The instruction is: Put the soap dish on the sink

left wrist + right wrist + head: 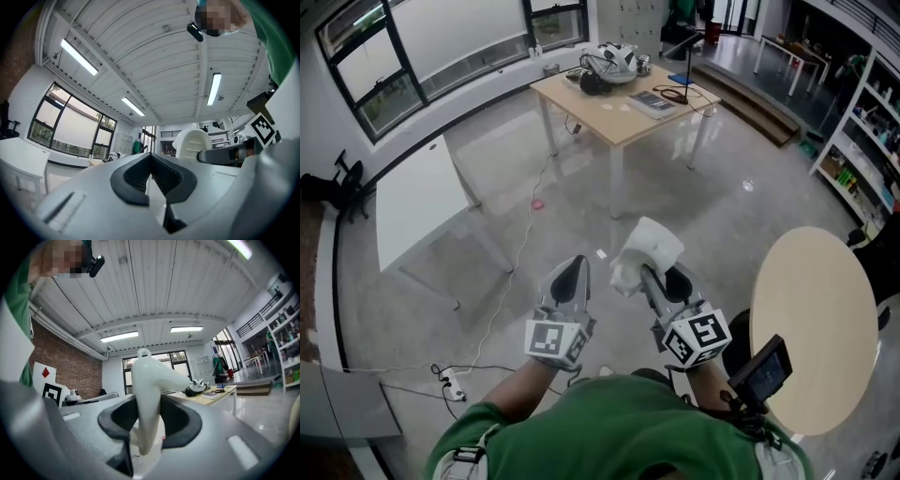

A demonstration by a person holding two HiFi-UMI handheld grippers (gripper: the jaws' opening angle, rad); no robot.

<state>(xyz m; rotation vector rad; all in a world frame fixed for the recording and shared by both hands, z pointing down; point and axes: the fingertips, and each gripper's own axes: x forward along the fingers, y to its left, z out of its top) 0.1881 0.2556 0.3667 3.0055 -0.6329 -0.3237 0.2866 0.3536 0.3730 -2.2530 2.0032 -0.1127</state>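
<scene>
Polished grey floor (pixel 722 216) of an open workroom, with a white plastic soap dish (pixel 647 251) held above it in the right gripper (pixel 661 278).

Both grippers are held out side by side in front of a person in a green shirt (pixel 619 427), pointing roughly level. The right gripper's fingers (pixel 183 420) clamp the soap dish (pixel 147 394) from both sides, and its looped end sticks up past their tips. The left gripper (pixel 572 269), just beside it, has its fingers (pixel 136 176) closed together at the tips with nothing between them. The dish hangs in the air, well apart from the square wooden tabletop (pixel 619 108) ahead, the white rectangular tabletop (pixel 412 202) on the left and the round beige tabletop (pixel 816 319) on the right.
</scene>
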